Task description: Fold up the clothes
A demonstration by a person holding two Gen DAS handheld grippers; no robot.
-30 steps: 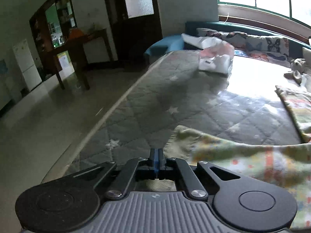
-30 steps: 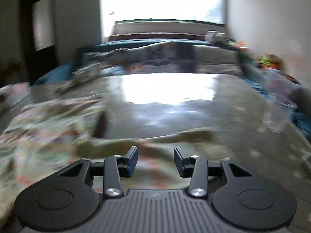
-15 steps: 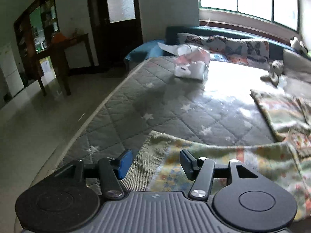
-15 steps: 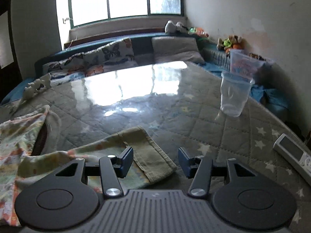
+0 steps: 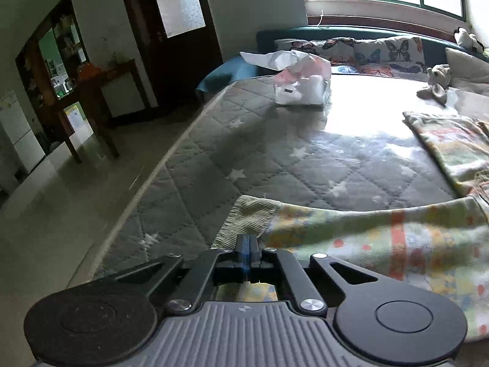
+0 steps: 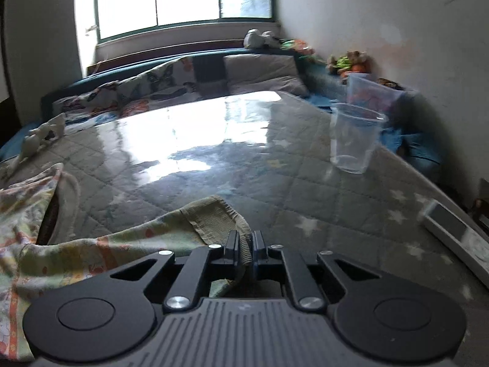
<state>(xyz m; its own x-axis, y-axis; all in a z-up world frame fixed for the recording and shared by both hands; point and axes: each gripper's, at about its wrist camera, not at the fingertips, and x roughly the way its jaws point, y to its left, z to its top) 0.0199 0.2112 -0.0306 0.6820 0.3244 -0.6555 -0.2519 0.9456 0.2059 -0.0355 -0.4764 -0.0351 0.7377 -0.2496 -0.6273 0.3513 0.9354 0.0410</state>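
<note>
A clear plastic cup stands upright on the quilted mattress.

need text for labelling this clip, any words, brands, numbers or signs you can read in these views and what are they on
No text can be read in either view.
Tissue pack on the mattress: a small dark label, too small to read.
Yellow sheet on the side table: printed marks, blurred.
Remote by the clear cup: blurred, nothing legible.
Patterned garment: a print only, no words.
</note>
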